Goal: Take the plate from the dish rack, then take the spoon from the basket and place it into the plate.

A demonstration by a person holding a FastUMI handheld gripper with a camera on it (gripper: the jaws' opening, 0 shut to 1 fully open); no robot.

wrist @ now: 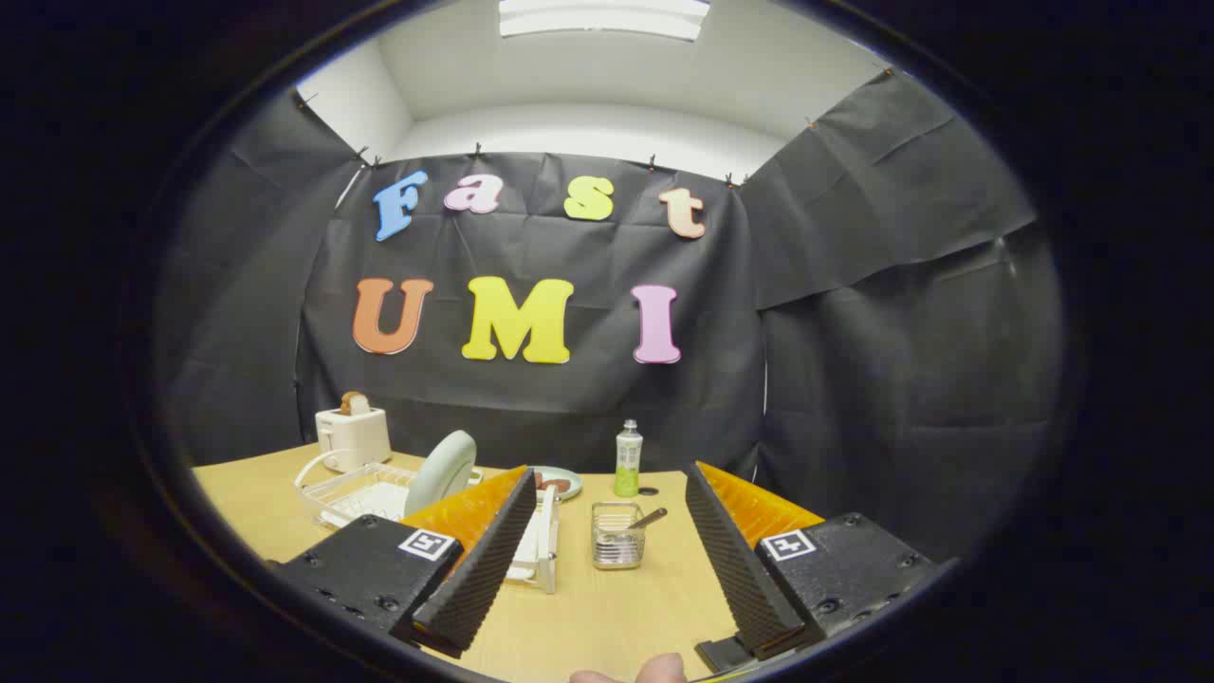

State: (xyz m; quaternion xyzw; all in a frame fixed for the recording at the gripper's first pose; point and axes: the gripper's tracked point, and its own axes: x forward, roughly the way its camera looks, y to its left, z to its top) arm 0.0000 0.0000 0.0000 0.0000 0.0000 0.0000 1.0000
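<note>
Plate (442, 471): pale, round, standing on edge in the dish rack (365, 493), tilted slightly; sits far-left of the gripper (607, 555), beyond the left finger. Judged stiff, glazed, prob. ceramic or melamine, so slippery and breakable if dropped; best taken at the exposed upper rim, 1 finger on each face, pinching across the thickness. Gripper: fingers wide apart, holding nothing, w/ bare table (607, 607) between them. Basket (617, 535): small wire-mesh cup just ahead of the fingers, between their tips; spoon (645, 520) stands in it, handle leaning out to the right. Spoon looks thin, light, rigid; handle is the free part to take. Far side: a 2nd plate (560, 482) w/ food lying flat, bottle (627, 460) right of it, toaster (353, 434) w/ a slice at far left, behind the rack. A fingertip (659, 670) shows at the near edge. Step judged: approach to plate not yet begun.
</note>
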